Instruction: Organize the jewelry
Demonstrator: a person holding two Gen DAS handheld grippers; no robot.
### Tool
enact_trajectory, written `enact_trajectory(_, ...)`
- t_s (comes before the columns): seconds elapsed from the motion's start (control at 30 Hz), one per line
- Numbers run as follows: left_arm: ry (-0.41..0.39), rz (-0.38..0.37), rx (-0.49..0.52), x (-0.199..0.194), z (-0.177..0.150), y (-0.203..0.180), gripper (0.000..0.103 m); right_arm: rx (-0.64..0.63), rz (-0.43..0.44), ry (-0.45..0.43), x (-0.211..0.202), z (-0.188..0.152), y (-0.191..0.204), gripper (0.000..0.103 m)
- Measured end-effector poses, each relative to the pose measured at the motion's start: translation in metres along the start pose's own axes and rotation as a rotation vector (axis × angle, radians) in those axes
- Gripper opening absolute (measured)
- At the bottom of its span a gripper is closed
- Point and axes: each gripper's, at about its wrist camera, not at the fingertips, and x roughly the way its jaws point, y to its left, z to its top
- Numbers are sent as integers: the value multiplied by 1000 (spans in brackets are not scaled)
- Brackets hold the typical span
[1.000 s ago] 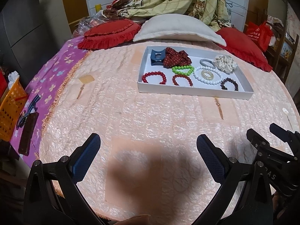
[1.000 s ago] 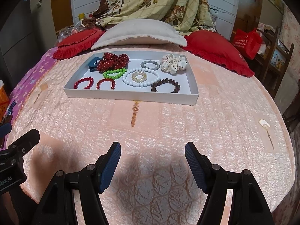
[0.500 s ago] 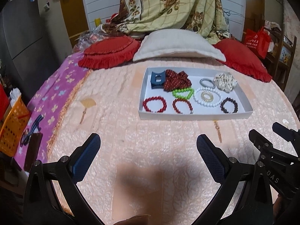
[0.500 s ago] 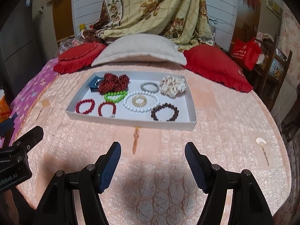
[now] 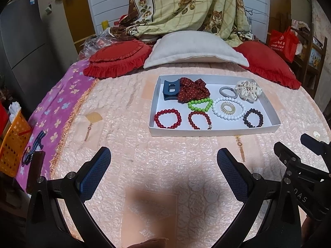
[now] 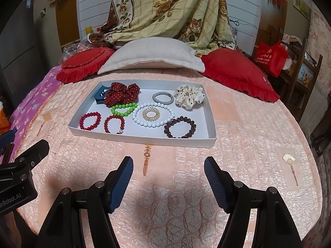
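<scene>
A white tray (image 5: 215, 132) (image 6: 142, 139) lies on the pink quilted bed. It holds two red bead bracelets (image 5: 168, 118) (image 6: 90, 121), a green bracelet (image 5: 199, 104), a white bead bracelet (image 5: 228, 108) around a small clear coil, a dark bracelet (image 6: 180, 127), a grey band (image 6: 163, 98), a red dotted scrunchie (image 6: 122, 94), a cream scrunchie (image 6: 189, 96) and a blue hair claw (image 5: 170, 89). My left gripper (image 5: 163, 166) is open and empty, short of the tray. My right gripper (image 6: 168, 171) is open and empty, just before the tray's front wall.
Red cushions (image 5: 118, 61) (image 6: 238, 73) and a beige pillow (image 5: 194, 49) lie behind the tray. A purple blanket (image 5: 51, 111) and an orange basket (image 5: 12, 142) are at the left. A red bag (image 6: 271, 56) hangs at the right.
Both grippers have tilted up and drawn back a little, so the tray sits lower and nearer in both views. Both stay open and empty.
</scene>
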Motion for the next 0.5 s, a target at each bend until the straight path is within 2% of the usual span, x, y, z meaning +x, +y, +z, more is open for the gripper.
enact_trajectory(0.5,37,-14,-4,16,1,-2,103,2,7,24,14,0,-1,69)
